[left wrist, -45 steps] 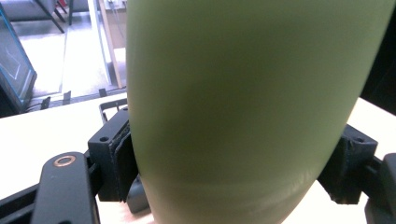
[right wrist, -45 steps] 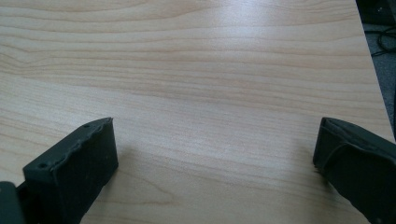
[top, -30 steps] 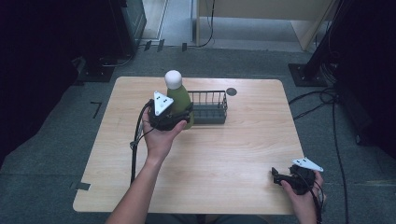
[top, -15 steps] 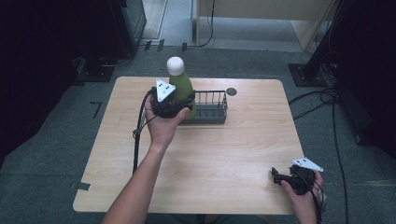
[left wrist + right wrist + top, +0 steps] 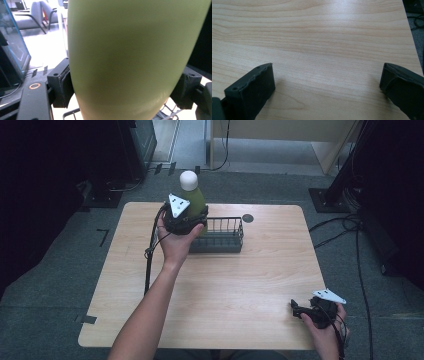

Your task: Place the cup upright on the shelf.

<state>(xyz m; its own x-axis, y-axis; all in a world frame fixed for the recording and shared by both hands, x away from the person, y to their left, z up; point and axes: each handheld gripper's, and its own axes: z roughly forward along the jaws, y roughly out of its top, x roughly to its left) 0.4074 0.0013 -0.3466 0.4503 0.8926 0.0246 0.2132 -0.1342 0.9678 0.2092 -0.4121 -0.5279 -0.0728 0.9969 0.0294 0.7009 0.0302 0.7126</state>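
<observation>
While the left gripper clamps the green bottle between its jaws, upright above the near end of the wire basket, the step looks like a carry. Next probably comes lowering it straight into the basket. The right gripper rests wide open, empty, on the table.

Worktop: light wood-grain top with rounded corners, standing on grey carpet.
Wire basket: dark, oblong, resting on the worktop toward its far edge, right under and beside the left jaws, which hang above its left end.
Round dark disc: flat on the worktop just past the basket's far right corner, well apart from both pairs of jaws.
Near right corner: bare wood lies between and ahead of the right jaws, which sit low over it.
</observation>
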